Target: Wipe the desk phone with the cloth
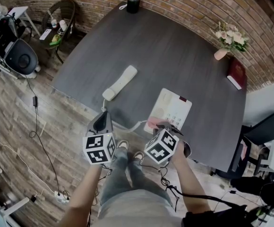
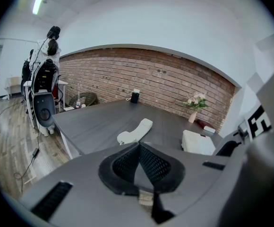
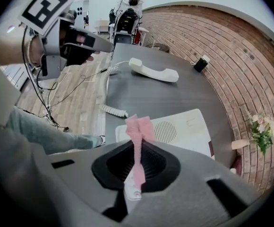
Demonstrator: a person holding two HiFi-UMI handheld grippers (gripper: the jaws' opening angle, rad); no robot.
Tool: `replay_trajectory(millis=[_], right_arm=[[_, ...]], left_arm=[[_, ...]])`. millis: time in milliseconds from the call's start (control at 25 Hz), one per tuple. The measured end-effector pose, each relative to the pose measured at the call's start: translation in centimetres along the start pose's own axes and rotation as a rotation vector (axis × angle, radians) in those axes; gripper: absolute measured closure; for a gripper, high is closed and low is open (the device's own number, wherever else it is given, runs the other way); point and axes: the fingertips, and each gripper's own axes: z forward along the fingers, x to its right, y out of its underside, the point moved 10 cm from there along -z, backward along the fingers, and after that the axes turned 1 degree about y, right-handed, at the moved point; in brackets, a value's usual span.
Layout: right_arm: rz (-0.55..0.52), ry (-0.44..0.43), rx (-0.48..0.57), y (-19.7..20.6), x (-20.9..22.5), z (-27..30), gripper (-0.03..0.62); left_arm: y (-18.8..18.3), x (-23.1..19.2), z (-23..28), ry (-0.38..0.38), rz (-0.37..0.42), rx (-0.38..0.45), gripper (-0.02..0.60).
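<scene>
Pink cloth is pinched in the right gripper's closed jaws, at the near edge of the desk phone just ahead. The left gripper is closed and empty. The handset lies off the base, and I'd say the wiping is barely begun.

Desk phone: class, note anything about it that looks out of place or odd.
The handset is off the phone base, lying apart on the desk to the base's left, linked only by the coiled cord. Nothing looks spilled or damaged.
</scene>
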Motion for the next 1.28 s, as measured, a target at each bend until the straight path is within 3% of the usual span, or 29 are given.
replay_trajectory(millis=[920,1280], right_arm=[[-0.001,-0.137,0.033,1.4,-2.1,-0.8,0.577],[0.064,-0.206,0.084,2.1,-1.6,-2.2,0.577]], left_arm=[[0.5,1.9,-0.7,-0.018,-0.007,0.011,0.577],[-0.2,3.2,-0.5,-0.008,0.007,0.023,0.577]])
